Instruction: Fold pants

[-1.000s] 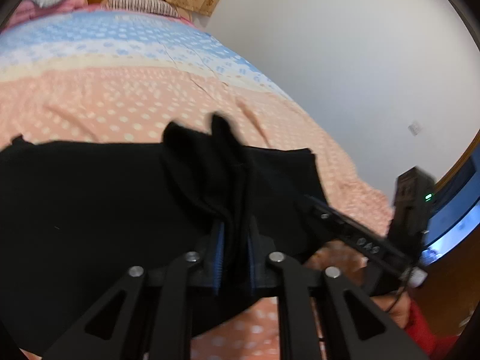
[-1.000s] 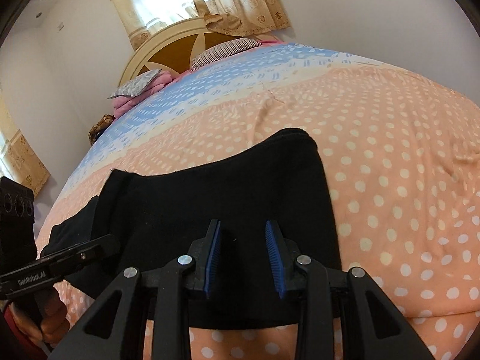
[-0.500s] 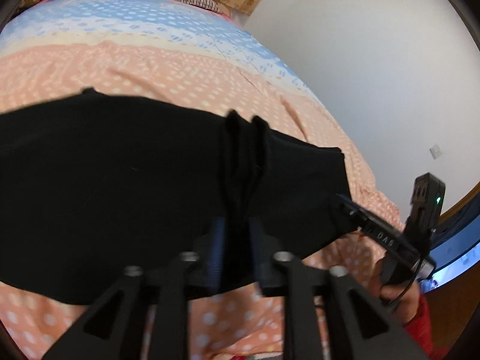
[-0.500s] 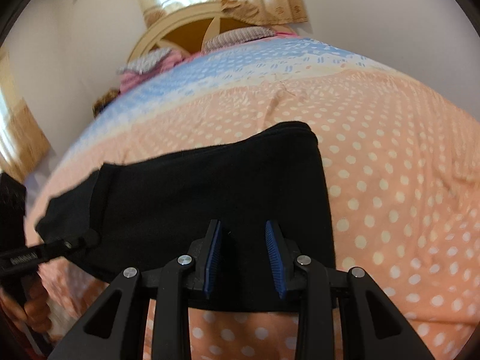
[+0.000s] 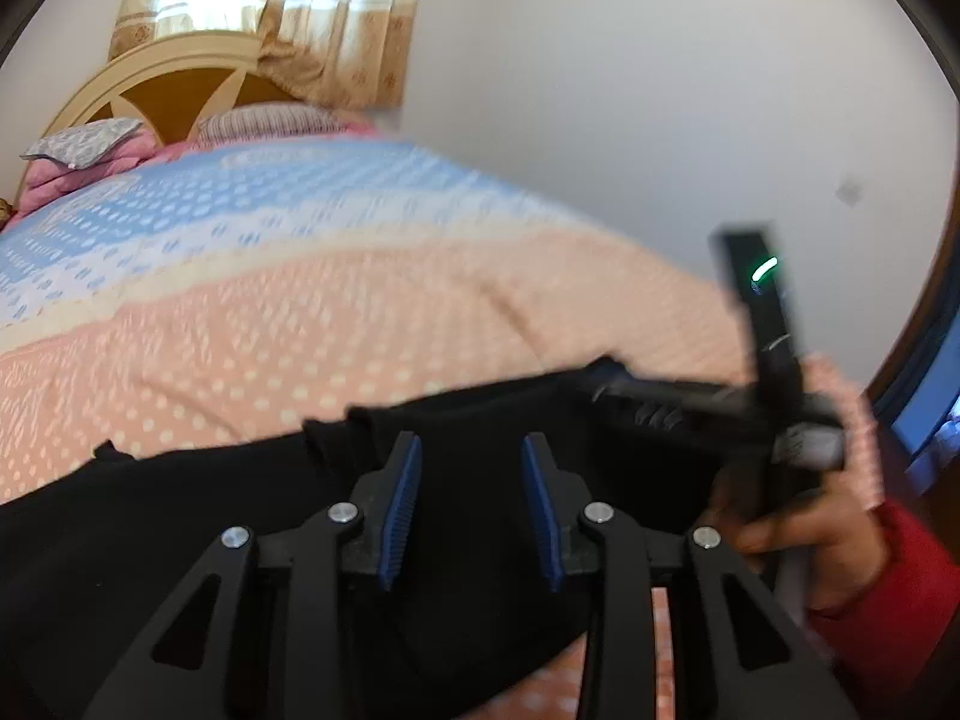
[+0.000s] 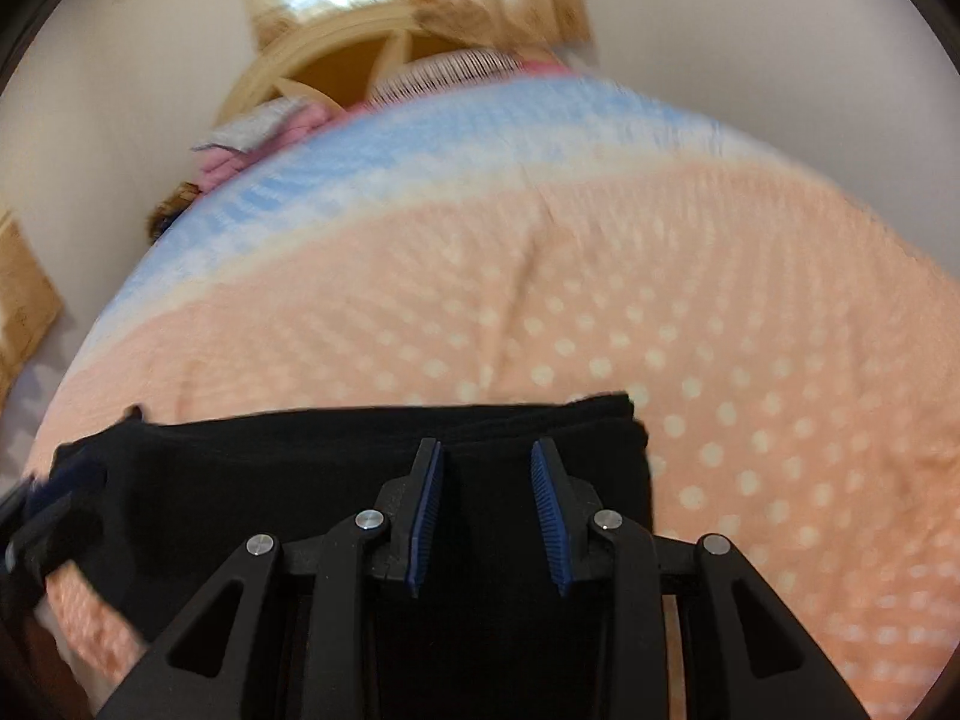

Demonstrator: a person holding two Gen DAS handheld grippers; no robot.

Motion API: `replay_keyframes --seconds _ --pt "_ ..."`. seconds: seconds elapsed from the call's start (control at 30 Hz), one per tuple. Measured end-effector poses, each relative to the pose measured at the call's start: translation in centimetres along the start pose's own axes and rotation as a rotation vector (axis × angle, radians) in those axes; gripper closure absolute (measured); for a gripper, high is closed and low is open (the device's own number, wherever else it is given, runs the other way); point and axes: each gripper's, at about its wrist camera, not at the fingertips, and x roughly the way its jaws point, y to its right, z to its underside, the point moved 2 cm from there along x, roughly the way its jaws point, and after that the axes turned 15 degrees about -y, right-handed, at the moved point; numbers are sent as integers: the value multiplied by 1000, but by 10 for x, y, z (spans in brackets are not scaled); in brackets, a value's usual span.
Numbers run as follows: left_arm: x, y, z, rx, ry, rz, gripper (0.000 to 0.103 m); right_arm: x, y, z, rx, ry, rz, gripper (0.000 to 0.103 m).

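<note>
The black pants (image 5: pixel 180 528) lie flat on the bed near its front edge; they also show in the right wrist view (image 6: pixel 288 468), folded with a straight far edge. My left gripper (image 5: pixel 471 510) is open and empty just above the pants. My right gripper (image 6: pixel 487 516) is open and empty above the pants' right end. In the left wrist view the right gripper (image 5: pixel 606 381) shows at the right, held by a hand in a red sleeve.
The bed (image 6: pixel 600 300) has a peach dotted cover with a blue band further back. Pillows (image 5: pixel 84 144) and a wooden headboard (image 5: pixel 180 90) stand at the far end. A white wall (image 5: pixel 660 90) runs along the right side.
My left gripper has let go of the bunched pants fabric and opened. Both grippers have tilted up and pulled back toward the near edge. The pants now lie flat.
</note>
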Motion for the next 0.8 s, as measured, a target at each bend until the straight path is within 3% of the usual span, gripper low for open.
replay_keyframes --seconds 0.07,0.13,0.23,0.27,0.3,0.37,0.5,0.63,0.7,0.73,0.8 --pt "22 -24 2 -82 -74 -39 71 4 3 -2 20 41 -11 69" --pt "21 -32 0 -108 -69 -8 78 4 -1 -1 0 50 12 69" --pt "1 -30 -5 -87 -60 1 73 -5 -8 0 -25 69 41 68" --pt "-9 -32 -5 -83 -31 0 59 -13 -10 2 -12 85 44 68" --pt "-17 -35 -3 -82 -1 -2 37 -22 -15 6 -2 110 26 68" --pt "-40 -53 9 -108 59 -30 21 -40 -35 17 -58 165 -60 68" --pt "-81 -125 40 -264 116 -123 21 -50 -98 45 -215 213 -140 68" --pt "-116 -203 89 -469 132 -306 20 -15 -151 69 -343 129 -197 68" --pt "-131 -243 118 -592 126 -370 20 8 -167 77 -383 69 -147 67" --pt "-137 -261 133 -653 115 -398 20 7 -173 80 -414 106 -95 66" --pt "-142 -282 154 -740 113 -415 20 2 -184 78 -441 101 -32 65"
